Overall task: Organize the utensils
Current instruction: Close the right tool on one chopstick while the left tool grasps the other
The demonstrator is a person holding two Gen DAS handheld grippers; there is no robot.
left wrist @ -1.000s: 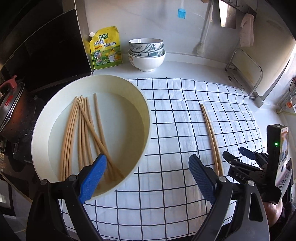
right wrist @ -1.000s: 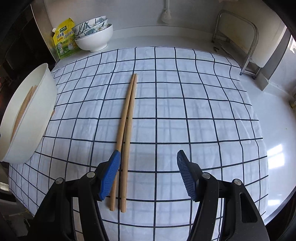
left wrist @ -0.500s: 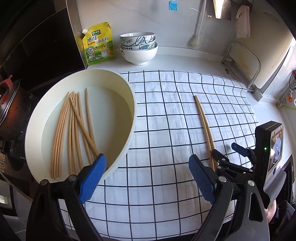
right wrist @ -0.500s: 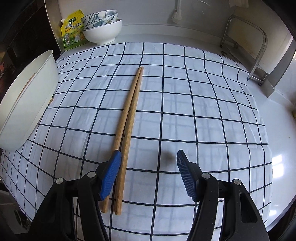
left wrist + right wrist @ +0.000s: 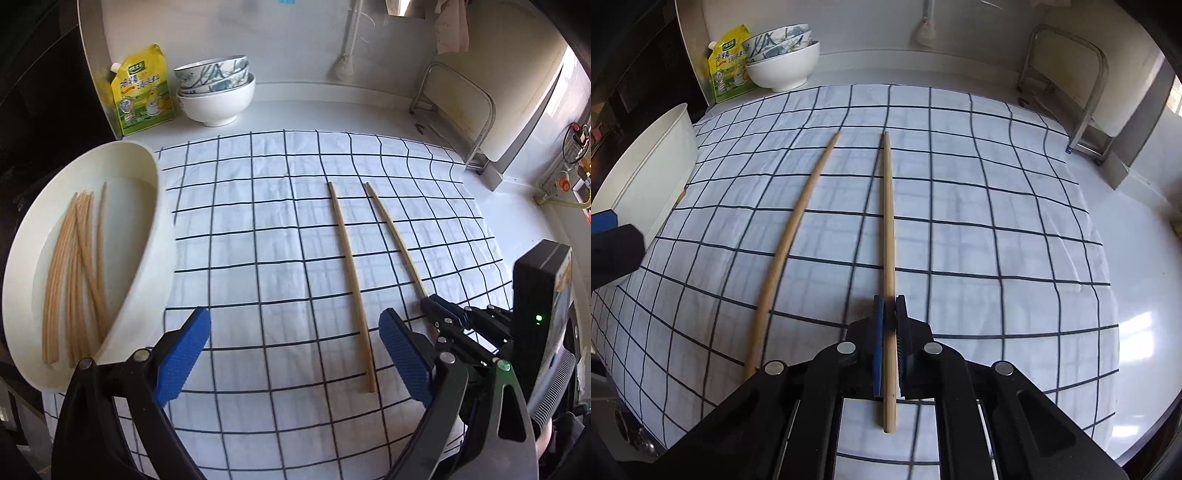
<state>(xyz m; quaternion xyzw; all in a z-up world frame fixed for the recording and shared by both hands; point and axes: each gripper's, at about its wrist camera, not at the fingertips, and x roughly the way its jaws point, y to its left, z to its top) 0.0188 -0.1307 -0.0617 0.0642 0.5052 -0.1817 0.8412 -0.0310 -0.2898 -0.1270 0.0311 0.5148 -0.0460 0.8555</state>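
Two wooden chopsticks lie apart on the checked cloth (image 5: 258, 229). My right gripper (image 5: 889, 314) is shut on the right chopstick (image 5: 888, 221) near its thick end; the same gripper (image 5: 439, 314) and chopstick (image 5: 395, 236) show in the left wrist view. The left chopstick (image 5: 351, 280) (image 5: 786, 240) lies free on the cloth. My left gripper (image 5: 295, 358) is open and empty, just left of the free chopstick's near end. A white basin (image 5: 140, 280) at the left holds several more chopsticks (image 5: 74, 266).
Stacked bowls (image 5: 216, 92) and a yellow seasoning pouch (image 5: 142, 96) stand at the back left. A metal rack (image 5: 454, 107) leans at the back right. The basin (image 5: 646, 177) also shows at the right wrist view's left edge.
My right gripper has shut on one chopstick and drawn it right, away from its pair. The left gripper has moved right, away from the basin, toward the free chopstick.
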